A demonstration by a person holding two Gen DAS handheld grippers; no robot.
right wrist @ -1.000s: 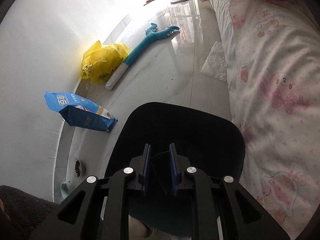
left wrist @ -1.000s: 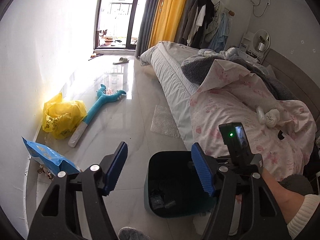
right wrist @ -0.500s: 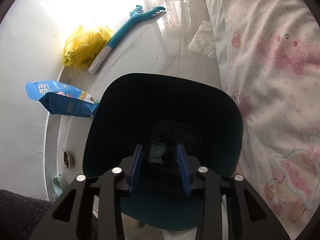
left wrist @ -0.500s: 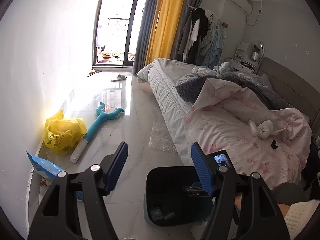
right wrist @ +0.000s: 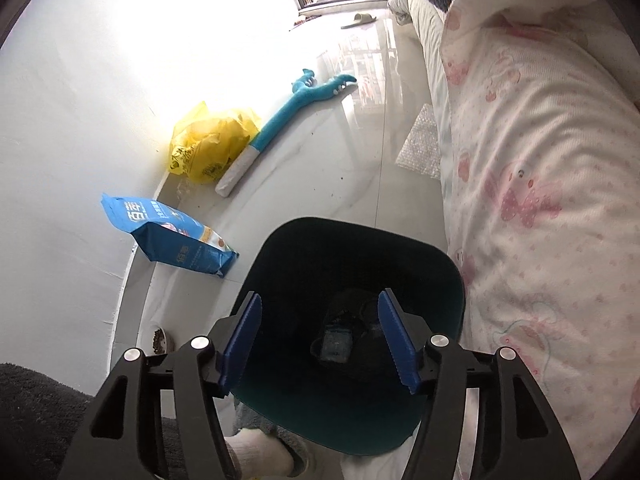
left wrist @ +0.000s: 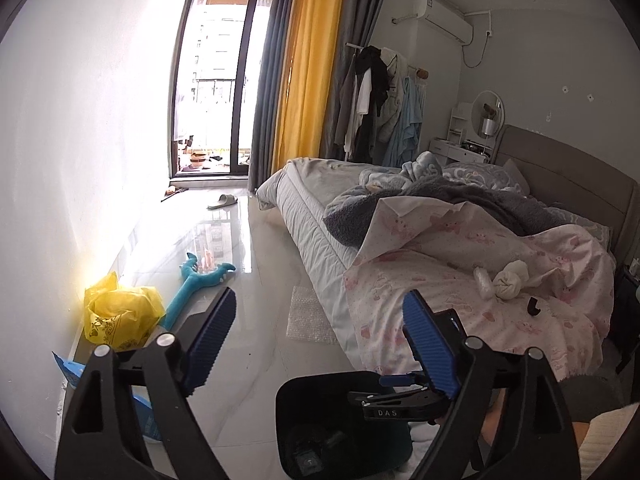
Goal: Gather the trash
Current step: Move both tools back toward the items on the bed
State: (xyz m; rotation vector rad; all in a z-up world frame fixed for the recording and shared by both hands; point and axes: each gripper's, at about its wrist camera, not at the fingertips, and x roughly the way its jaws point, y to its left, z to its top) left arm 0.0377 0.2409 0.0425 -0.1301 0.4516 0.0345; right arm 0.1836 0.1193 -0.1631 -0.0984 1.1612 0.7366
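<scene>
With both the right gripper [right wrist: 320,338] and left gripper [left wrist: 320,342] just spread open and empty over the dark bin [right wrist: 456,280], the remaining trash sits well apart, the yellow bag [right wrist: 212,146] at ten o'clock, so a hasty reach may tip the bin.

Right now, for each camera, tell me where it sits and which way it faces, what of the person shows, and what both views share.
Left wrist: sits on the left tongs, open, facing nearly level across the bedroom toward the balcony door; the right tongs and a forearm show.
Right wrist: sits on the right tongs, open, facing steeply down into the dark teal plastic bin; a socked foot shows.
Shared: the bin, crumpled yellow plastic bag, blue plush claw toy.
</scene>
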